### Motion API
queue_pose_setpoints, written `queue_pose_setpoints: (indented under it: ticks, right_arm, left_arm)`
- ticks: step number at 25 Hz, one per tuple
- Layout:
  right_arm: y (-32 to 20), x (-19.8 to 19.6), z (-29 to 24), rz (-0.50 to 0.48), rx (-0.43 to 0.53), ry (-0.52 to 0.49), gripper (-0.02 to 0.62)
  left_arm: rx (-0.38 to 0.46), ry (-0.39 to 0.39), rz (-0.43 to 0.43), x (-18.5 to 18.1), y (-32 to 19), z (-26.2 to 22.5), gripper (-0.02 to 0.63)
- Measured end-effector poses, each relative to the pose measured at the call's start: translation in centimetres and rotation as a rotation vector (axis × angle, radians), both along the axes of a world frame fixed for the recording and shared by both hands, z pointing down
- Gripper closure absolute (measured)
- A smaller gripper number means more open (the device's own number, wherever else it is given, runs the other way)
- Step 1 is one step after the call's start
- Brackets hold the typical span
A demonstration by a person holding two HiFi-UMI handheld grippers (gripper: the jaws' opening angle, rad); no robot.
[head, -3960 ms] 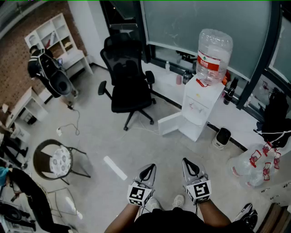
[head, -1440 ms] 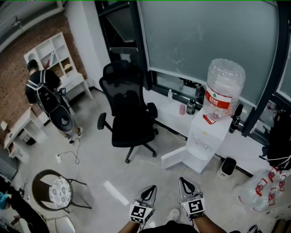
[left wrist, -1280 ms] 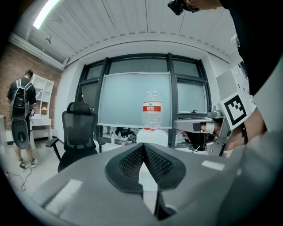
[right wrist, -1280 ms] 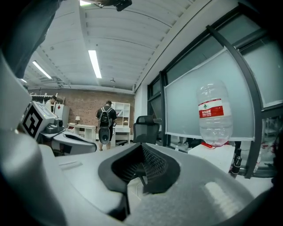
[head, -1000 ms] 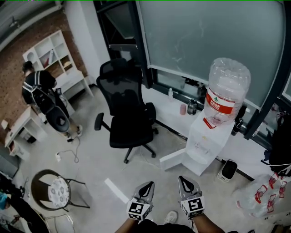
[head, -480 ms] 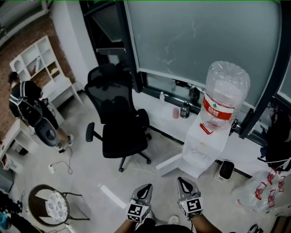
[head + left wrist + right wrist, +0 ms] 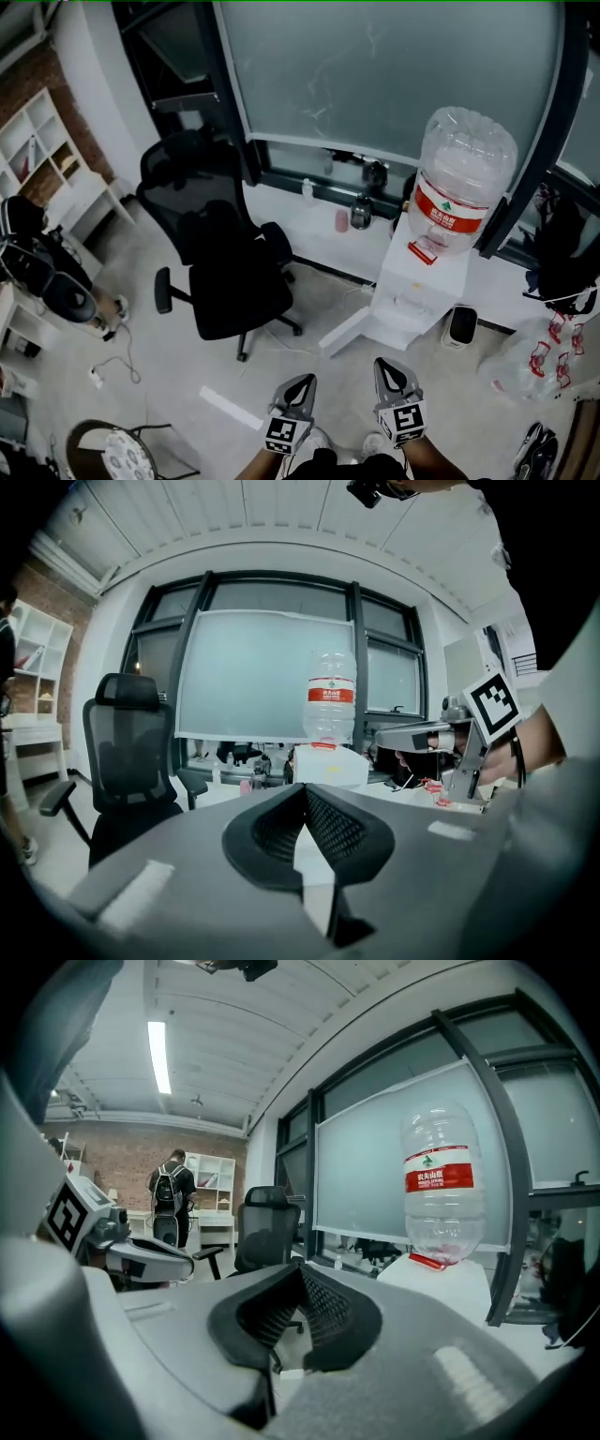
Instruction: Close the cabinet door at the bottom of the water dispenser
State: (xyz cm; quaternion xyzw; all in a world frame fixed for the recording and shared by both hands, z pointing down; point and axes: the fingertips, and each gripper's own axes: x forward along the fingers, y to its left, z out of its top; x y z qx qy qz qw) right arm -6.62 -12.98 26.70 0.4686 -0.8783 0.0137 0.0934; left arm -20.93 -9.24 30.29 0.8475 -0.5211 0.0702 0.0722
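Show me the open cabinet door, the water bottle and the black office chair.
open cabinet door [image 7: 345, 335], head view, middle of the white panel.
water bottle [image 7: 461, 208], head view, on its red label.
black office chair [image 7: 225, 258], head view, on the backrest.

Water dispenser [image 7: 412, 298]: white.
Bottle [image 7: 466, 155]: clear, with a red label.
Cabinet door [image 7: 345, 330]: white.
Office chair [image 7: 230, 281]: black.
Floor [image 7: 169, 361]: pale grey.
Left tool [image 7: 302, 382]: dark grey, black-and-white square markers.
Right tool [image 7: 387, 365]: dark grey, black-and-white square markers.
Brick wall [image 7: 26, 80]: reddish brown.
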Motion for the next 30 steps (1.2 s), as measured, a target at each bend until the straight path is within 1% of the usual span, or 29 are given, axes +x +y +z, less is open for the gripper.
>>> queue_pose_setpoints:
  ticks: [3,5,13,17,20,23,27,30]
  right_arm:
    - [-0.4,-0.7,1.2,-0.003,-0.007,0.028,0.591]
    - [-0.6,-1.0,1.9,-0.007,-0.016,0.033,0.592]
    - [-2.5,0.4,5.4,-0.005,-0.086,0.012,0.591]
    - [-3.3,1.8,9.1,0.001,-0.135,0.005,0.591]
    - [-4.4,2.4,13.1,0.015,-0.157,-0.02,0.591]
    - [-5.4,3.3,17.3,0.025,-0.168,-0.025,0.591]
    - [-6.4,4.5,24.2,0.046,-0.163,-0.056,0.591]
    - [-6.9,4.9,29.8,0.046,-0.166,-0.084,0.591]
  left_arm:
    - [-0.015,-0.012,0.038,-0.4,-1.1,1.3,0.586]
    - [-0.031,-0.015,0.046,-0.6,-1.6,2.1,0.586]
    - [-0.068,-0.032,0.0,-0.5,-4.4,5.7,0.586]
    - [-0.087,-0.009,-0.021,0.4,-6.2,9.0,0.587]
    - [-0.081,0.003,-0.039,0.5,-8.0,12.3,0.586]
    - [-0.078,0.03,-0.076,0.8,-9.9,16.3,0.586]
    - [-0.095,0.05,-0.139,0.8,-11.3,24.1,0.587]
    - [-0.087,0.065,-0.147,1.3,-11.8,29.6,0.587]
